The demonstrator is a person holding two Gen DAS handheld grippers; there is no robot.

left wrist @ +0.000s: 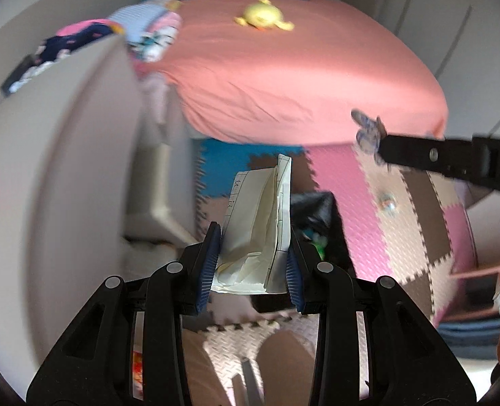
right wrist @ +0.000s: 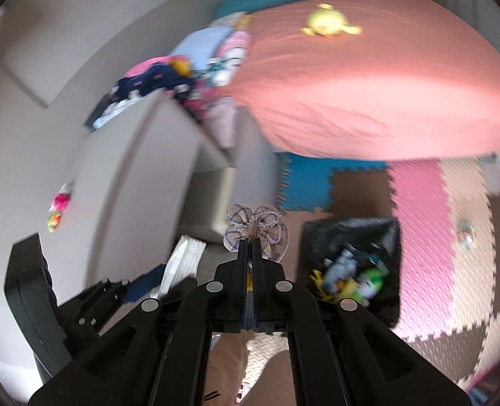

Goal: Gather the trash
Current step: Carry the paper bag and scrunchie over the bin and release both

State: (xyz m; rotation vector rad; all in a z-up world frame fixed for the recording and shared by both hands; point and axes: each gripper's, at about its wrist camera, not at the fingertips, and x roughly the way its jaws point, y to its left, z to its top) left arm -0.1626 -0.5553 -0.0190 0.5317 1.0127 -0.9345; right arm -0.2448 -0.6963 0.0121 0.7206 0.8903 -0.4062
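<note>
1. A folded paper point(left wrist: 260, 230) is clamped between the blue pads point(left wrist: 209, 264) of the left gripper point(left wrist: 253, 264), upright and held above the floor mats point(left wrist: 402, 230).
2. A plaid fabric bow point(right wrist: 256, 233) is pinched at its middle by the right gripper point(right wrist: 250, 250), whose jaws are pressed nearly together on it.
3. A black bin bag point(right wrist: 351, 264) is seen on the mats just right of the right gripper; coloured trash point(right wrist: 351, 280) lies inside it.
4. In the left wrist view only a dark corner of the bag point(left wrist: 317, 209) shows, just behind the paper's right edge, so its contents are largely hidden there.
5. The right gripper with the bow point(left wrist: 368, 132) is shown from the side in the left wrist view, coming in from the right, well apart from the paper.
6. In the right wrist view the left gripper point(right wrist: 90, 301) appears low at the left, with only the paper's edge point(right wrist: 182, 264) visible.
7. A small clear object point(left wrist: 387, 203) lies on the mats, right of the bag.
8. A pale cabinet point(left wrist: 63, 169) stands close on the left; the bed point(left wrist: 300, 77) with a yellow toy point(left wrist: 261, 17) overhangs the mats beyond.
9. Open mat is left between the bag and the bed edge.
</note>
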